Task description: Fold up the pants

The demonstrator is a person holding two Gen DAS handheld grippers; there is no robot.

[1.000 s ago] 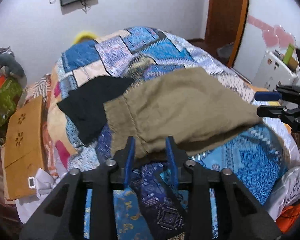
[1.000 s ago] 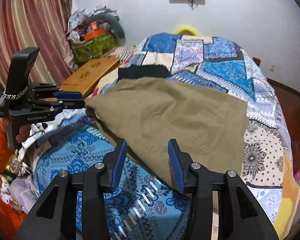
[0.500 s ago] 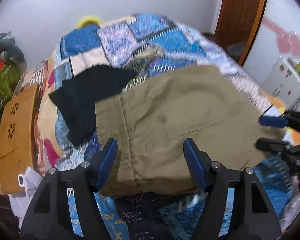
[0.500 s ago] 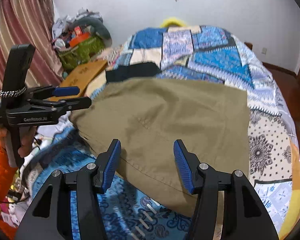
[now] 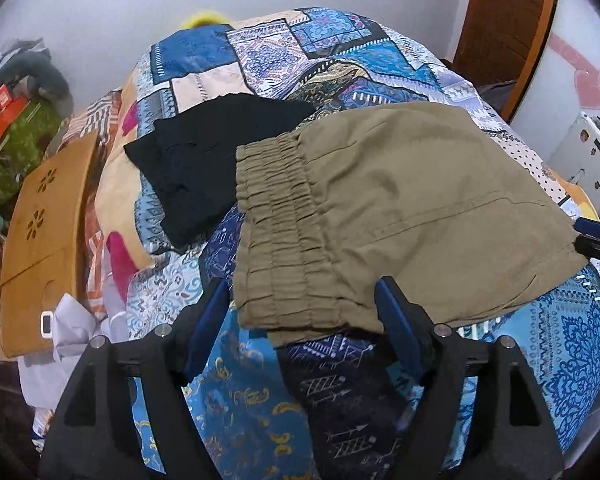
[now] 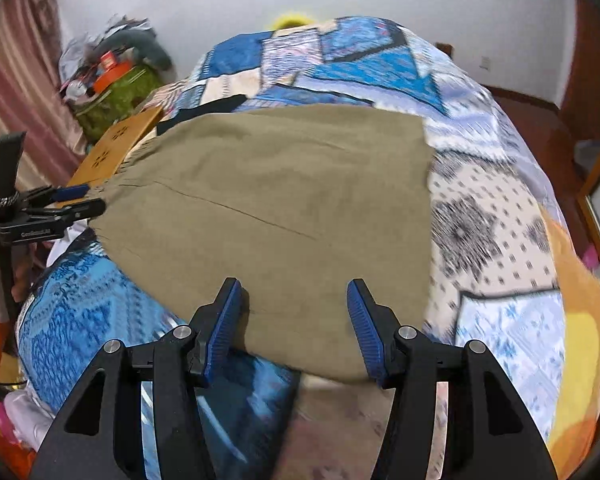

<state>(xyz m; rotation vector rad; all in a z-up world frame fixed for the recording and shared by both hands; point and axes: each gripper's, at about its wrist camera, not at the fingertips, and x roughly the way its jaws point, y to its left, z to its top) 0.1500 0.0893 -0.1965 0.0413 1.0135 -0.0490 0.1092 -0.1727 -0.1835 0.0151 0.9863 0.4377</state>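
Soft, light, floppy pants [image 5: 400, 208]; best pinched at waistband [image 5: 276, 236], nine o'clock. Left gripper [image 5: 304, 320] just spread wide, right gripper [image 6: 294, 320] likewise parted, both released, cloth between unpressed.

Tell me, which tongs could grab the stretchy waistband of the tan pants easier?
Probably the left tongs. They hang open right over the gathered waistband of the tan pants, having just opened wider. The right tongs sit at the opposite, plain end, far from the waistband.

The near bedspread [image 5: 236, 392] before the olive pants [image 5: 400, 208] is left bare for approach, while the far left is blocked by a black garment [image 5: 204, 168] and a wooden board [image 5: 40, 240].
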